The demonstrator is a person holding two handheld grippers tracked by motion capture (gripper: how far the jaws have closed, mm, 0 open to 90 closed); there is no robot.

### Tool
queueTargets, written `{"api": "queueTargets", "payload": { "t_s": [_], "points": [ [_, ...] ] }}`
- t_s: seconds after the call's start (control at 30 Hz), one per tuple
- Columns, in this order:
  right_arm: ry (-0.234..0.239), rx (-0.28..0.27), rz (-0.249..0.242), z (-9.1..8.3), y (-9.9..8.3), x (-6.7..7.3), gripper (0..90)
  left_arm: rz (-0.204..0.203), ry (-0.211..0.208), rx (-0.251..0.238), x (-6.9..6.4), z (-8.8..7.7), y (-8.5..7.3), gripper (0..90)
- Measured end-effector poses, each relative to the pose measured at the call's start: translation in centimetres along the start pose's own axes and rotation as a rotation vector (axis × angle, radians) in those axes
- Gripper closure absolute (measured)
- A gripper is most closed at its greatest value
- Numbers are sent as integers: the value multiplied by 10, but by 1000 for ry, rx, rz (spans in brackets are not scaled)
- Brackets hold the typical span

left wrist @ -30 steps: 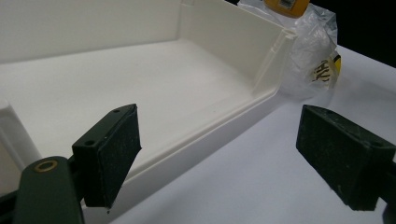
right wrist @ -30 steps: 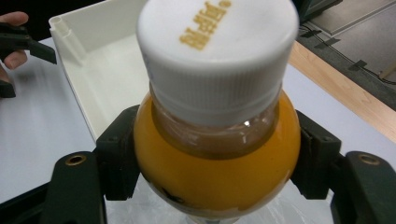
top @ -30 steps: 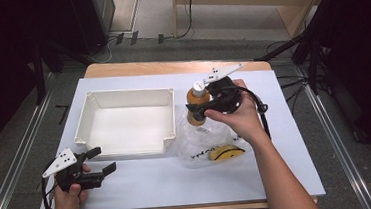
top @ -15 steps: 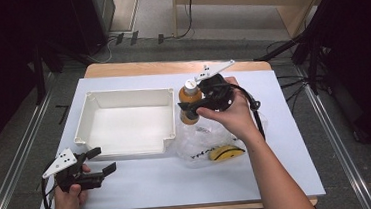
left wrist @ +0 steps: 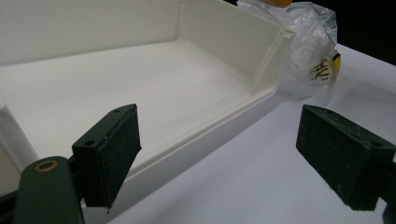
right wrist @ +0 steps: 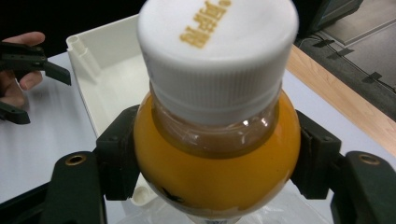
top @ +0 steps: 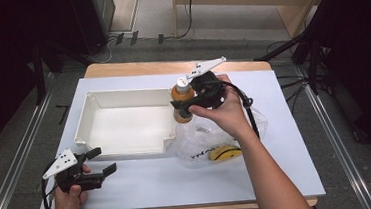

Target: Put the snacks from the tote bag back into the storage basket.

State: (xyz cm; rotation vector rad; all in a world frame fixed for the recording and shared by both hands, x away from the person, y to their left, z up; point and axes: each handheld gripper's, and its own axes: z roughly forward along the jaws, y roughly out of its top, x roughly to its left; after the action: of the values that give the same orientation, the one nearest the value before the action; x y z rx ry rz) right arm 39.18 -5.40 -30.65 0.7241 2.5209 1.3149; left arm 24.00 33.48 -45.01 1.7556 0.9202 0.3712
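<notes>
An orange juice bottle [top: 181,99] with a white cap [right wrist: 217,51] hangs over the right rim of the white tray [top: 125,124]. My right gripper [top: 186,104] is shut on the bottle [right wrist: 215,172], its pads pressing both sides of the bottle's shoulder. A clear plastic bag [top: 201,138] lies right of the tray with a yellow item [top: 224,153] inside. My left gripper [top: 102,161] rests open near the table's front left, its jaws pointing at the tray's near wall [left wrist: 224,116] with nothing between them.
The table top is covered by a white sheet [top: 180,185], with a wooden edge [top: 135,68] at the back. Cables [top: 246,104] trail from the right gripper. Dark stands and floor surround the table.
The right gripper has carried the bottle up out of the bag and leftward to the tray's right rim. The left gripper has stayed still.
</notes>
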Motion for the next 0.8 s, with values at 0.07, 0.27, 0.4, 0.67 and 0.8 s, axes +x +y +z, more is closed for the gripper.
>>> {"api": "queueTargets", "payload": {
  "t_s": [0.07,0.27,0.4,0.67,0.8],
  "points": [
    [1,0,2,1,3,2,309,-1,2,-1,0,0,0,142],
    [13,-5,-3,7,7,4,309,-2,5,-5,0,-1,0,142],
    [18,-1,-4,13,9,7,309,-2,2,-4,-1,-1,0,142],
    [30,-6,-11,19,15,12,308,-2,2,-3,-1,0,0,142],
    [33,-5,-15,22,17,14,308,-3,6,-1,-1,0,0,142]
  ]
}}
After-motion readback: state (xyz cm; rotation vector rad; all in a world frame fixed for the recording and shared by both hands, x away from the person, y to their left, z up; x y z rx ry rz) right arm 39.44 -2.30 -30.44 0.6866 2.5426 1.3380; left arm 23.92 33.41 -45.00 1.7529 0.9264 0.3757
